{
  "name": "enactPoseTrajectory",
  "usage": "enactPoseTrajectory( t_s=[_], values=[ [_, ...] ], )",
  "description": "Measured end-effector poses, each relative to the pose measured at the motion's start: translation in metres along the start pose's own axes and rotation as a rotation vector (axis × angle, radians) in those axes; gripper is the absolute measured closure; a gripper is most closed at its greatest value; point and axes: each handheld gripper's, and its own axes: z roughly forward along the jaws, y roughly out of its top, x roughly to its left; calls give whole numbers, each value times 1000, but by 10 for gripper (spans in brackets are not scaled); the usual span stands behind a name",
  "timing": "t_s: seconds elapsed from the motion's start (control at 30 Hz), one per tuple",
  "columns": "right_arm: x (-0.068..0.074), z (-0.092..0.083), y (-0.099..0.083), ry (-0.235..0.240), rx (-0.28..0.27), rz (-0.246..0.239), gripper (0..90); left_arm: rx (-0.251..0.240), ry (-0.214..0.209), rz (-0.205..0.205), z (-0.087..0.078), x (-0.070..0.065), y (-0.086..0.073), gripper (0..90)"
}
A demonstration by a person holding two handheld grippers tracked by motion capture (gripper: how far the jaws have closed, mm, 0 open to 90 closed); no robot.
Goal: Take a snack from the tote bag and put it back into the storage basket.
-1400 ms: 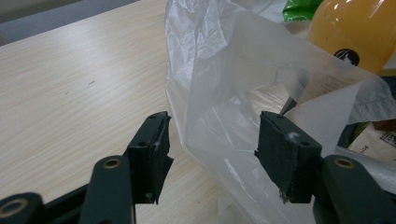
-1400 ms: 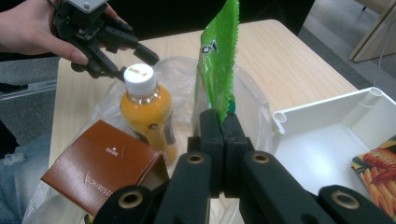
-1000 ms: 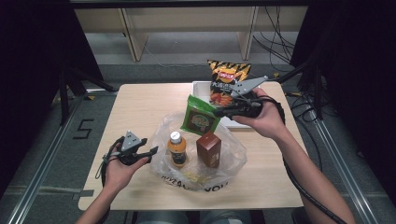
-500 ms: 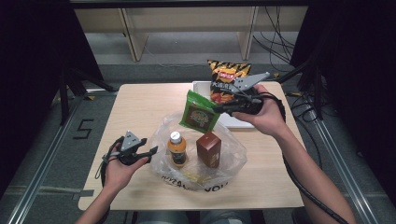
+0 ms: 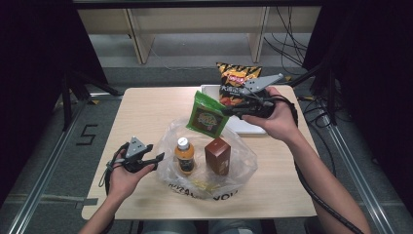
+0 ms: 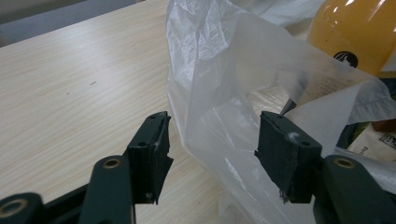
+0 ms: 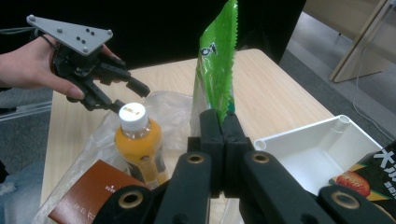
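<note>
Left gripper jaws apart at the crinkly clear bag, film between the pads, not pinched. Bag holds orange bottle and brown box. Right gripper clamps glossy green pouch above bag. Pale wood table, dark room.

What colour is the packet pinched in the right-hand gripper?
Bright green packet, with a darker brownish panel on its front; the green shows best in the right gripper view.

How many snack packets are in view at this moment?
2. The green packet hangs pinched in the right hand-held gripper over the plastic bag; the orange chip bag stands in the white tray.
</note>
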Motion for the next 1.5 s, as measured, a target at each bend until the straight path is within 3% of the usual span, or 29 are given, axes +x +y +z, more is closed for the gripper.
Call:
enactPoseTrajectory(
  t_s=[0.37, 0.5, 0.53, 0.8, 1.07, 1.1, 1.3, 1.33, 1.5],
  values=[
    [-2, -3, 0, -20, -33, 0, 900, -2, 2, 2, 0, 0, 0, 430],
    [0, -4, 1, -24, -43, 27, 900, -2, 0, 2, 0, 0, 0, 430],
    [-2, -5, 2, -32, -48, 11, 900, -2, -1, 1, 0, -1, 0, 430],
    [-4, -7, 3, -50, -82, 14, 900, -4, 3, 9, -1, 0, 1, 430],
    [-5, -10, 3, -63, -110, 65, 900, -5, -4, -2, 1, -1, 0, 430],
    [-8, -11, 3, -59, -111, 40, 900, -5, -6, -2, 1, -1, 0, 430],
    [-10, -15, 4, -70, -125, 76, 900, -2, -9, 9, 1, 0, 0, 430],
    [-11, -15, 4, -85, -138, 57, 900, -2, -8, 8, 1, -1, 0, 430],
    [-12, -18, 4, -78, -136, 98, 900, -2, -5, 3, 2, -1, 0, 431]
  ],
)
